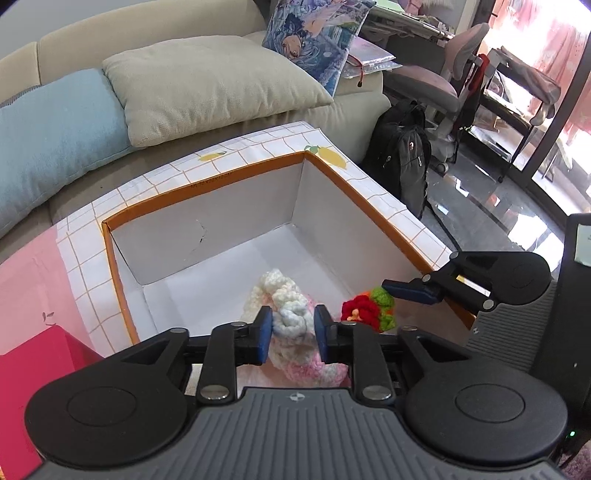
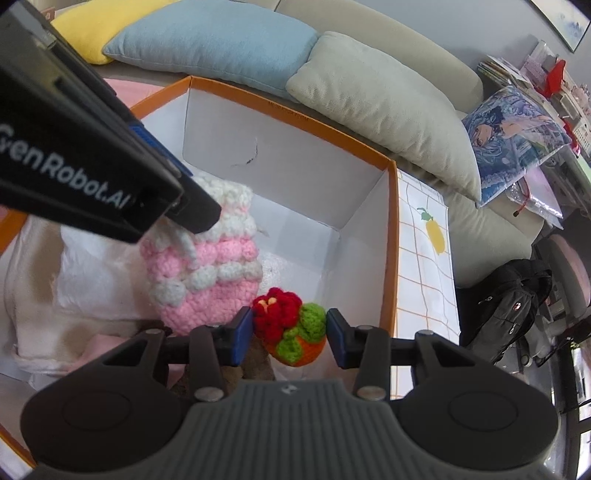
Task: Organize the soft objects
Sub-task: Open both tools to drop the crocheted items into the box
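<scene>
An open cardboard box (image 1: 207,206) with an orange rim and white inside stands in front of a sofa. My left gripper (image 1: 291,334) is shut on a pink and white crochet pouch (image 1: 284,314) and holds it over the box's near side. My right gripper (image 2: 290,334) is shut on a small crochet flower (image 2: 291,326), red, green and orange, and holds it beside the pouch (image 2: 207,266) over the box (image 2: 391,236). The right gripper (image 1: 413,290) and the flower (image 1: 369,310) show in the left wrist view too. The left gripper's body fills the upper left of the right wrist view.
A white tiled cloth with lemon prints (image 1: 332,155) hangs around the box. Blue (image 1: 55,147), beige (image 1: 207,81) and printed (image 1: 314,33) cushions lie on the sofa behind. A black backpack (image 1: 402,158) stands on the floor at the right. A red box (image 1: 33,369) is at the near left. White cloth (image 2: 74,277) lies left of the pouch.
</scene>
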A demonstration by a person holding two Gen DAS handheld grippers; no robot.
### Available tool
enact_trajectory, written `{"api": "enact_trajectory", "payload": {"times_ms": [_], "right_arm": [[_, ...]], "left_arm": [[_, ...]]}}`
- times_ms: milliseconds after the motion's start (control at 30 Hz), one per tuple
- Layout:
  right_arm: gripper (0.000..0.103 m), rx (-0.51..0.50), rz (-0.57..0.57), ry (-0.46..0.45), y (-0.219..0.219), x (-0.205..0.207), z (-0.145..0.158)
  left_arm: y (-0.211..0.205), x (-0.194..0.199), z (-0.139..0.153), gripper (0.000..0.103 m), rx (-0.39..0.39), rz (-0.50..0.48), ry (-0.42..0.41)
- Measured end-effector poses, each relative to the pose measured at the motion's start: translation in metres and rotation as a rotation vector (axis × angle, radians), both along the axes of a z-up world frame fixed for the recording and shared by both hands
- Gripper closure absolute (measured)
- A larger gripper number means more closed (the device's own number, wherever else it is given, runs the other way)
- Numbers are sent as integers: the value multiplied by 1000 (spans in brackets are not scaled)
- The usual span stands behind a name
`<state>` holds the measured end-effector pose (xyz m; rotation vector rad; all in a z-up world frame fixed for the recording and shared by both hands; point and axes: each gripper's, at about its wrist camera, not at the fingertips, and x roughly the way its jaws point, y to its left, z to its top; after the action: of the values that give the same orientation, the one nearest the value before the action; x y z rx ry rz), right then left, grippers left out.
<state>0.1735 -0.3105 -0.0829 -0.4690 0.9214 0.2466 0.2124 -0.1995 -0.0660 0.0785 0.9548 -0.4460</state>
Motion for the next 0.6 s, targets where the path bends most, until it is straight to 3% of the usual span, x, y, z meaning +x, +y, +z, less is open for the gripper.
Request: {"api": "enact_trajectory", "payload": {"times_ms": [200,400,533,600], "right_arm": [[49,7,-7,-14,0,-3,8],[45,64,-53,-20,0,-14,25],[33,139,-124,-25,-2,-27,42],[33,190,-167,-30,-2,-36,52]], "left_arm": [[2,-9,10,54,17,-21,-42],[10,-29,30,52,41,-67,-97],[21,-52,47,52,58,-100,-162],[30,-65,56,52,53,-97,-190]]}}
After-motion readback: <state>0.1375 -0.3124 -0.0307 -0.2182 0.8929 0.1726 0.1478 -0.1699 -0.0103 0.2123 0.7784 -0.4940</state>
